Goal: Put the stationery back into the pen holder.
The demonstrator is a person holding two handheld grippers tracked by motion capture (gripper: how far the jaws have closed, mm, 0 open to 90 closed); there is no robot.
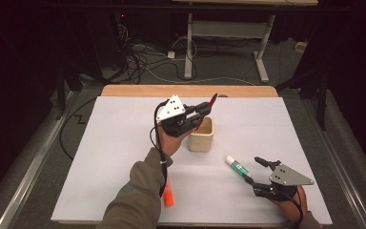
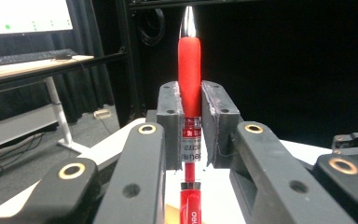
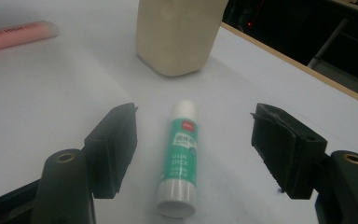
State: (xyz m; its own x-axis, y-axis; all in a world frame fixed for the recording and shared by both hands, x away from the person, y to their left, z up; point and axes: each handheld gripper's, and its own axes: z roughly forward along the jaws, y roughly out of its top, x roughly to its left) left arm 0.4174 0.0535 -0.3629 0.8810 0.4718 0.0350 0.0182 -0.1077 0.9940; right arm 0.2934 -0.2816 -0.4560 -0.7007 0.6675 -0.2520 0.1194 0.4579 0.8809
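The left hand-held gripper (image 1: 201,114) hangs above the middle of the bench (image 1: 124,143), its jaws clenched on a red gel pen (image 1: 205,112). In the left gripper view the pads (image 2: 170,116) pinch the pen's (image 2: 189,84) barrel just below the red rubber grip, with the silver tip standing up past the jaws toward twelve o'clock. In the high view the pen's long axis runs tilted, tip up toward one o'clock and tail down toward seven o'clock, and the tail hangs over the near rim of a cream square cup (image 1: 201,135). The cup stands upright just at the three o'clock side of the left hand (image 1: 171,140).

The right hand-held gripper (image 1: 253,168) rests low near the bench's front right corner, its jaws spread wide and gripping nothing. Between them, touched by neither pad, lies a green and white glue stick (image 3: 181,156) flat on the bench. In the high view its (image 1: 237,166) long axis runs from ten o'clock to four o'clock, the white cap pointing at ten o'clock toward the cup, which sits well apart from it. In the right gripper view the cup (image 3: 179,32) stands straight beyond the capped end.

An orange highlighter (image 1: 168,195) lies near the front edge at six o'clock from the cup, partly hidden by the left sleeve (image 1: 138,200), its length running roughly twelve to six.
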